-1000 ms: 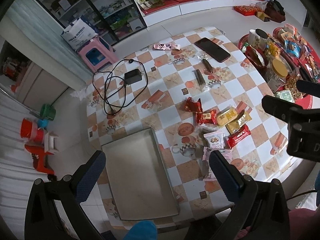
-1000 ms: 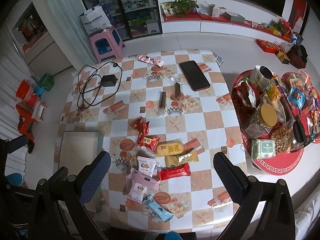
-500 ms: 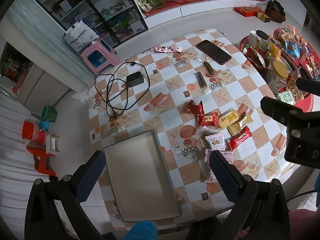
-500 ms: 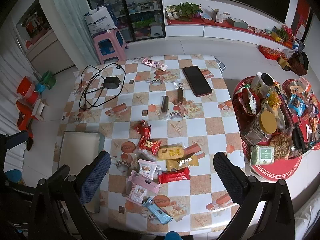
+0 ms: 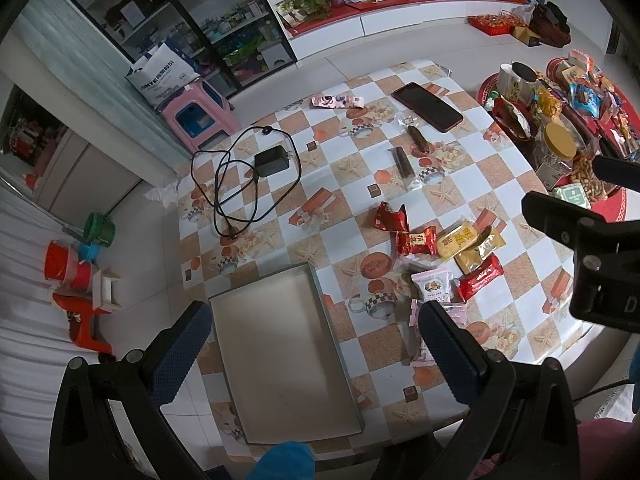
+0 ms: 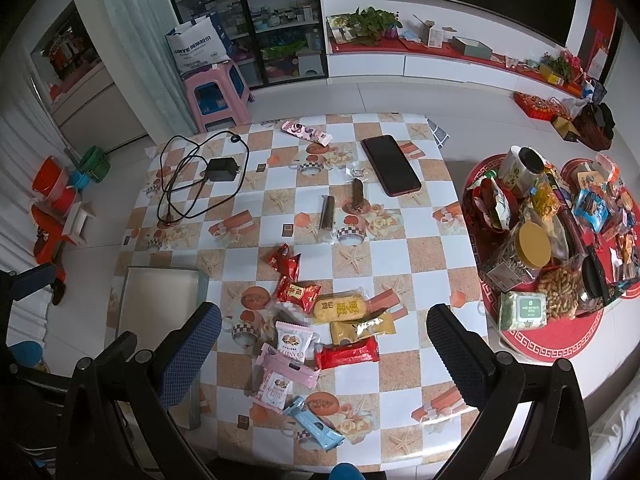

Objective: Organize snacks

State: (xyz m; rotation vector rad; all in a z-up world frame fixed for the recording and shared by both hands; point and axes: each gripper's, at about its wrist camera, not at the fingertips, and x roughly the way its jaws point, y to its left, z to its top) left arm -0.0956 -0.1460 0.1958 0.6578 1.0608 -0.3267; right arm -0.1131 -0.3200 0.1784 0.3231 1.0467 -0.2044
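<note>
Our left gripper (image 5: 310, 334) hangs high above the near left part of the table (image 6: 404, 258), fingers wide apart and holding nothing; beneath it a shallow grey tray (image 5: 280, 354) lies at the near left edge of the checkered tablecloth. Our right gripper (image 6: 324, 338) hovers just as high over the near middle, its blue-padded fingers (image 6: 188, 354) likewise spread with nothing between them. Under it the snacks sit in a loose cluster just right of the tray: a light blue packet (image 6: 314, 426) nearest the near edge, two pink packets (image 6: 282, 376) overlapping, a white cranberry-print packet (image 6: 292, 338), a long red bar (image 6: 347, 354), a gold wrapper (image 6: 362, 328), a yellow cake pack (image 6: 339, 308), then two red candy packs (image 6: 298, 292) reaching toward the table's middle. Farther on, two dark sticks in clear wrap (image 6: 329, 214) lie near the centre, with a black phone (image 6: 391, 164) toward the far right corner, a pink packet (image 6: 306, 133) at the far edge, and a black charger with its looped cable (image 6: 220, 170) at the far left. Off the right edge, a round red tray (image 6: 554, 342) carries jars, peanuts and more packets.
</note>
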